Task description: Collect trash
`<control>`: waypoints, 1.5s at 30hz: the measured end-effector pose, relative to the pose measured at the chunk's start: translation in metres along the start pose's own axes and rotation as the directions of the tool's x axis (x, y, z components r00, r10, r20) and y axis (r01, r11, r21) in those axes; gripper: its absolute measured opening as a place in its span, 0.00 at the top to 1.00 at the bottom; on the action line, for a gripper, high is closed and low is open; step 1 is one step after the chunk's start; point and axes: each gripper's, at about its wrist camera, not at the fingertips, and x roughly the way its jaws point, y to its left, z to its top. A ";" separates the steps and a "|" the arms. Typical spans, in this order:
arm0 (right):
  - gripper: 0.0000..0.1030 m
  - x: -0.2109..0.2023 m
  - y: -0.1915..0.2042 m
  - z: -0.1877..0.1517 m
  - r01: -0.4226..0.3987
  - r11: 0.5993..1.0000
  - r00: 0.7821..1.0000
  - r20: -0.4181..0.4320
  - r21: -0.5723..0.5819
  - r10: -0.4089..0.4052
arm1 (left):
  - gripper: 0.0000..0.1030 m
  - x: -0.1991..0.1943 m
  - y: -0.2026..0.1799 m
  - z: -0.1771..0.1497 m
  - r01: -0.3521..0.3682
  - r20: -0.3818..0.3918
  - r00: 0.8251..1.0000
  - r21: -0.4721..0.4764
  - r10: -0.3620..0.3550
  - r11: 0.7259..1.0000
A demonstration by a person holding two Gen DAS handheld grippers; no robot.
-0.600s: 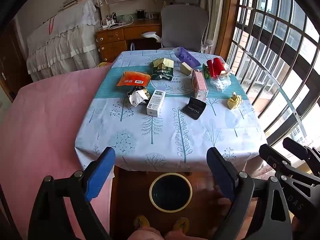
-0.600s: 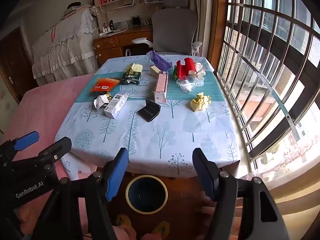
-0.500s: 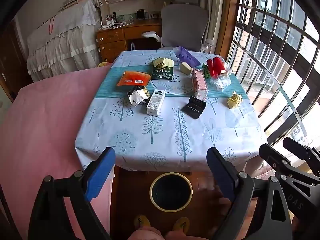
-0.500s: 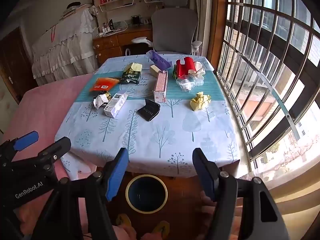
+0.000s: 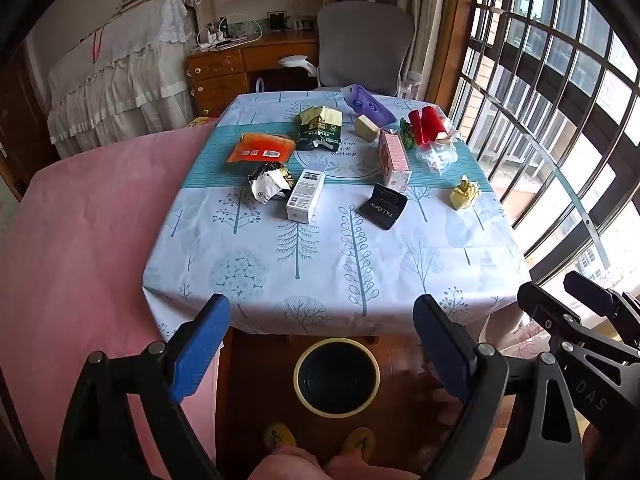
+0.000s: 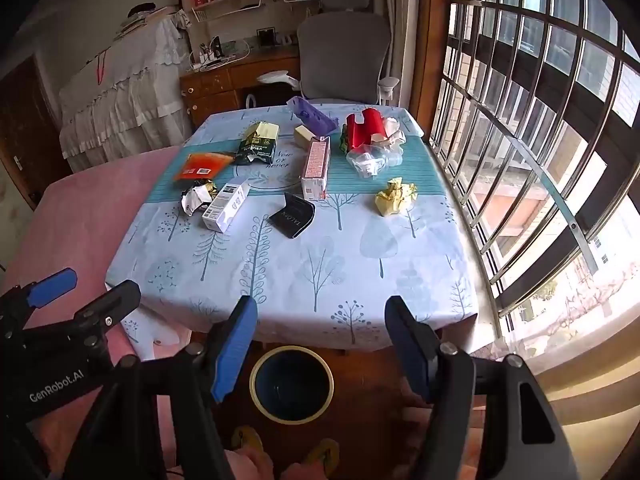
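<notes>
Several pieces of trash lie on the table (image 5: 280, 272): a white carton (image 5: 305, 195), a crumpled foil wrapper (image 5: 267, 184), an orange packet (image 5: 262, 148), a black card (image 5: 383, 205), a pink box (image 5: 394, 160) and a yellow paper ball (image 5: 464, 193). A yellow-rimmed bin (image 5: 337, 377) stands on the floor under the near edge. My left gripper (image 5: 322, 340) is open and empty above the bin. My right gripper (image 6: 322, 342) is open and empty beside it. The bin (image 6: 291, 383) and yellow ball (image 6: 396, 196) show in the right wrist view too.
A pink cloth surface (image 5: 80, 240) lies left of the table. A barred window (image 5: 560, 100) runs along the right. A grey chair (image 5: 366, 44) and a wooden desk (image 5: 240, 68) stand behind the table. Feet in slippers (image 5: 280, 436) are below the bin.
</notes>
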 end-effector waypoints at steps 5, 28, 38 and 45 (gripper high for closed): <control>0.35 0.003 0.005 0.001 0.009 1.000 1.000 -0.011 0.002 -0.009 | 0.11 0.001 0.001 -0.002 0.001 -0.013 1.000 -0.001 -0.001 1.000; 0.35 0.001 0.007 0.001 0.012 1.000 1.000 -0.025 0.007 -0.012 | 0.11 -0.009 0.003 -0.004 -0.035 -0.007 0.999 0.003 0.035 0.999; 0.35 0.000 0.007 0.001 0.013 1.000 1.000 -0.024 0.007 -0.013 | 0.11 -0.011 0.005 -0.005 -0.034 -0.010 0.999 0.000 0.034 0.999; 0.35 0.001 0.007 0.000 0.013 1.000 1.000 -0.024 0.008 -0.012 | 0.11 -0.013 0.005 -0.006 -0.042 -0.023 0.999 -0.007 0.042 0.999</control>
